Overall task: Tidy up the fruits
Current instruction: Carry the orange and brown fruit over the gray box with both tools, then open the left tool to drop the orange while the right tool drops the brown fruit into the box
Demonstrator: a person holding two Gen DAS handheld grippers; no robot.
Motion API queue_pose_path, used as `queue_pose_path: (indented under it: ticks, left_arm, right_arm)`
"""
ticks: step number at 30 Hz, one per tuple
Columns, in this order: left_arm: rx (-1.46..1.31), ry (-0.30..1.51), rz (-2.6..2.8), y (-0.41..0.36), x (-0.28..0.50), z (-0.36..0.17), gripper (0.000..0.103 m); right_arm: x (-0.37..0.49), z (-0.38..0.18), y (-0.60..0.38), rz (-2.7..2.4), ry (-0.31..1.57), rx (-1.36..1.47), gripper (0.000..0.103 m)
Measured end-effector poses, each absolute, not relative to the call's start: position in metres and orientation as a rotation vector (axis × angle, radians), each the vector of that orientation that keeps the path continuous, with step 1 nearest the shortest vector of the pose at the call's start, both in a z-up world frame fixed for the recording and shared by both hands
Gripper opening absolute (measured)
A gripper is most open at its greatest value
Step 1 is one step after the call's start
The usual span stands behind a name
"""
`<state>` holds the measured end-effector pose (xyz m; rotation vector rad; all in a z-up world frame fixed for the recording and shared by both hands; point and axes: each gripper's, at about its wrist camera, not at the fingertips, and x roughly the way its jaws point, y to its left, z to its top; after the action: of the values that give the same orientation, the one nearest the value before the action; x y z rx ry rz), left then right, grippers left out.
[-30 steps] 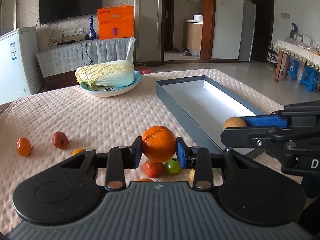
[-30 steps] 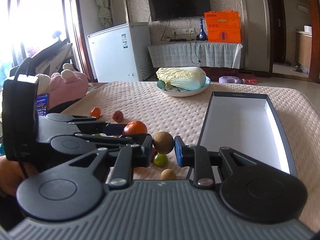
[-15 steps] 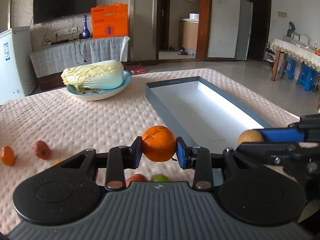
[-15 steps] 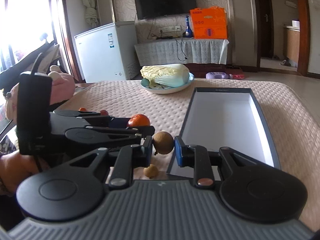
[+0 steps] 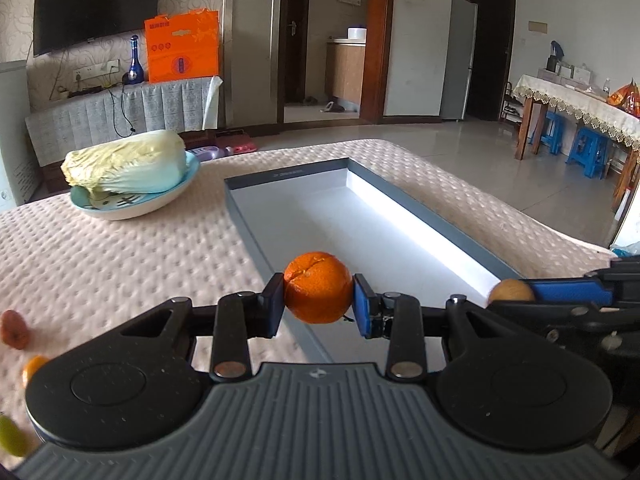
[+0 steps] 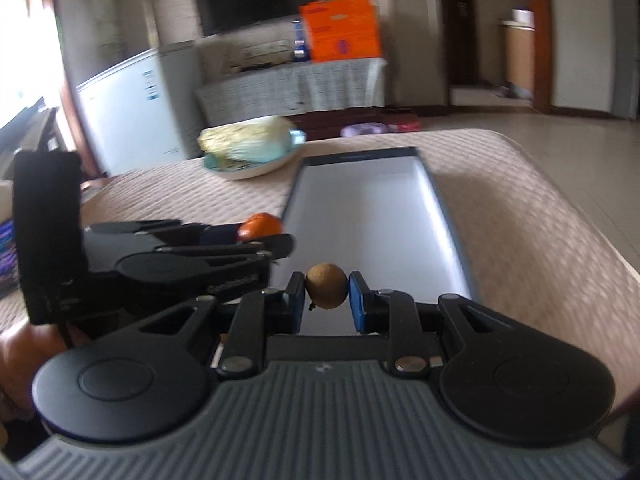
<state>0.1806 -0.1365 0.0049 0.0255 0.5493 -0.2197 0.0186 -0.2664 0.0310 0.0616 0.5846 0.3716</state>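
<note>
The left gripper (image 5: 319, 301) clamps one dimpled round orange (image 5: 318, 293) over the long grey-walled white tray (image 5: 448, 224); the right gripper (image 6: 327, 297) pinches one small matte brown round fruit (image 6: 326, 286) above that tray's near end.

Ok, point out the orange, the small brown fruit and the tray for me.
orange (image 5: 318, 293), left wrist view, middle of its peel.
small brown fruit (image 6: 326, 286), right wrist view, its centre.
tray (image 5: 256, 232), left wrist view, left wall.
</note>
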Motion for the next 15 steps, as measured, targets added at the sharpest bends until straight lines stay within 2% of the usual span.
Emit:
queue_pose_path:
  ticks: [15]
  left_arm:
    - [0.004,0.582,-0.243,-0.152,0.227,-0.018,0.041]
  right_arm:
    - [0.034,0.023,-0.269,0.31,0.618,0.081,0.026]
